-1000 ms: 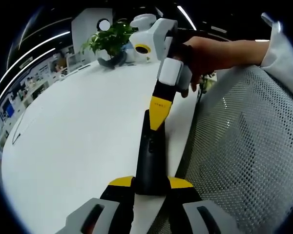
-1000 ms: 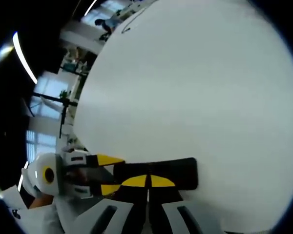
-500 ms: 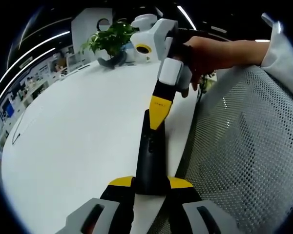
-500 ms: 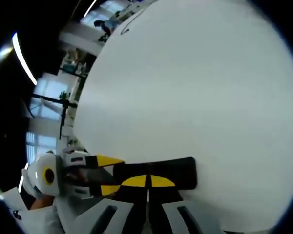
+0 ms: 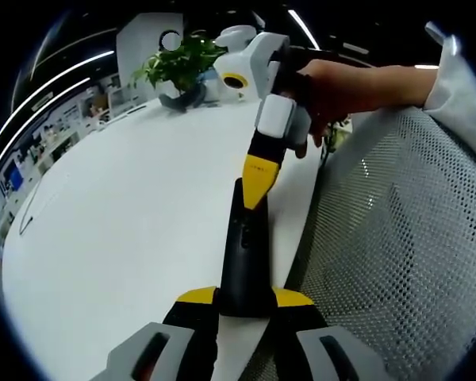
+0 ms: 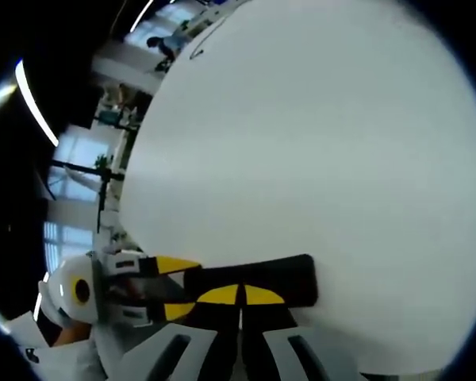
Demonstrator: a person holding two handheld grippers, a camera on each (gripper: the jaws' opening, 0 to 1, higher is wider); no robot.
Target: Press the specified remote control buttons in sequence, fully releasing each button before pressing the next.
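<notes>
A long black remote control (image 5: pixel 242 246) lies on the white table (image 5: pixel 127 214) near its edge. My left gripper (image 5: pixel 244 298) is shut on the remote's near end, one yellow tip on each side. My right gripper (image 5: pixel 256 190), held by a hand (image 5: pixel 341 87), comes down from above with its yellow tips closed together and touching the remote's far end. In the right gripper view, the right gripper (image 6: pixel 240 295) is shut, with its joined tips resting on the remote (image 6: pixel 289 278). The left gripper (image 6: pixel 181 286) clamps the remote's left end there.
A grey mesh chair back (image 5: pixel 397 238) stands right beside the table edge. A potted plant (image 5: pixel 182 63) sits at the table's far end. The wide white tabletop (image 6: pixel 317 143) spreads beyond the remote, with a dark cable (image 6: pixel 202 44) far off.
The right gripper view has shifted slightly, so its camera moved a little. The remote and both grippers keep their places.
</notes>
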